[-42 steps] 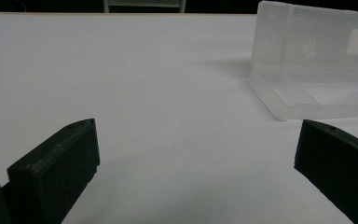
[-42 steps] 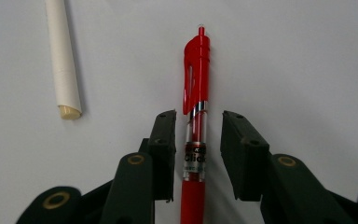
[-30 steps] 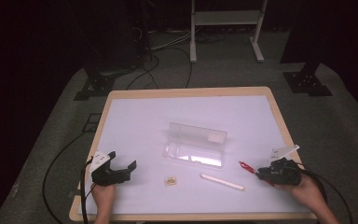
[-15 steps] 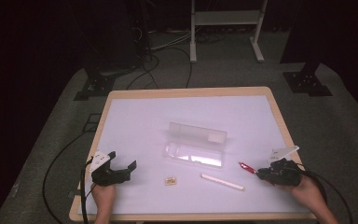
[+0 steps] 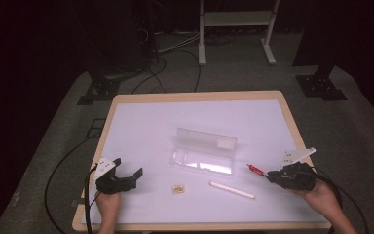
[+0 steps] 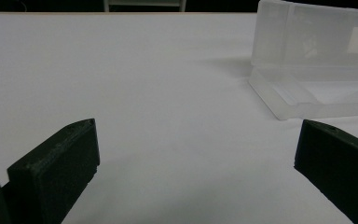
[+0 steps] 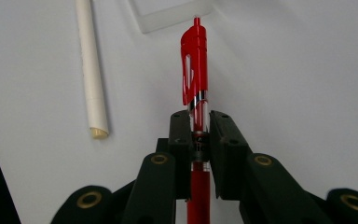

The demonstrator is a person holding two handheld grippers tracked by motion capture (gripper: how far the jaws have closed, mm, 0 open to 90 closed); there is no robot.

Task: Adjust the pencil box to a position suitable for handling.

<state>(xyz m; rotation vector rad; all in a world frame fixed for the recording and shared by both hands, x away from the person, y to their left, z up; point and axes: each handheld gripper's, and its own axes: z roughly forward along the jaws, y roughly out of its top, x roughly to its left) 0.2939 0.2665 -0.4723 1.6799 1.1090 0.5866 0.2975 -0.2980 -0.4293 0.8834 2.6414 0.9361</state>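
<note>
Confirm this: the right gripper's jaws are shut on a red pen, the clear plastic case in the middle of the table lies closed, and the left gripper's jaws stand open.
One thing is off: the clear plastic case lies open, its lid standing up behind the tray, as the high view shows. The rest holds: the right gripper is shut on the red pen, and the left gripper stands open.

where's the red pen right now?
In the high view the red pen is at the table's right side, clamped in the right gripper, its clip end pointing toward the open clear case, with the white stick nearby.
</note>
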